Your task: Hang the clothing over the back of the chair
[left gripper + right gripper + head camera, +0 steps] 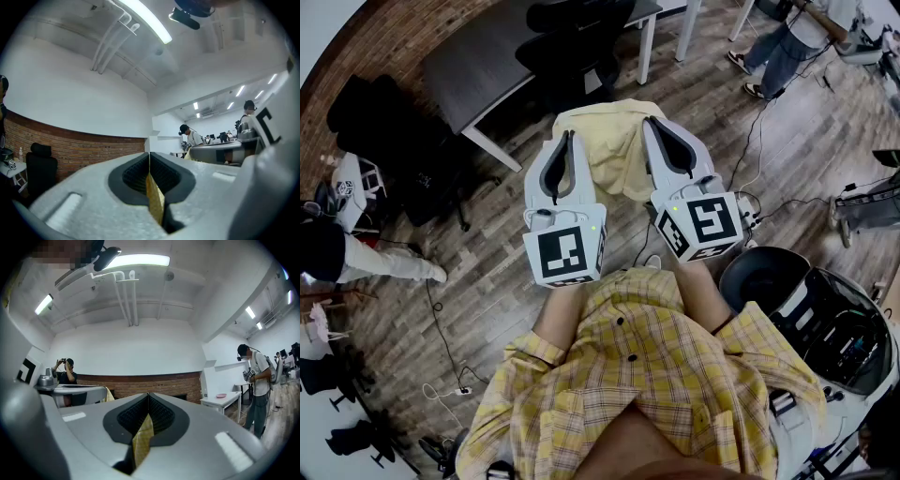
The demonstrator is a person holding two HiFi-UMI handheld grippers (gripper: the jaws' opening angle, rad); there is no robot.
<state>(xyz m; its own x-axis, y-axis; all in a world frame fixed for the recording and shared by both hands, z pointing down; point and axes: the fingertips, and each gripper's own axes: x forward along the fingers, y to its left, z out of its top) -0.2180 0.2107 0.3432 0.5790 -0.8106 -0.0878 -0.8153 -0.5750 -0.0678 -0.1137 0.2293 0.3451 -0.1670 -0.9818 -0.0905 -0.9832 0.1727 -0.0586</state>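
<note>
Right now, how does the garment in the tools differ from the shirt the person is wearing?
The held garment is plain pale yellow; the worn shirt is yellow plaid with buttons. The held garment is pinched by the left tool and right tool; the worn shirt is on the person's body. Both are yellowish fabric.

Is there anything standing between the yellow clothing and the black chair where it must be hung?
Nothing visible does. The left hand-held gripper and the right hand-held gripper are shut on the yellow clothing; the black chair stands just beyond it at the grey table, only wooden floor between.
</note>
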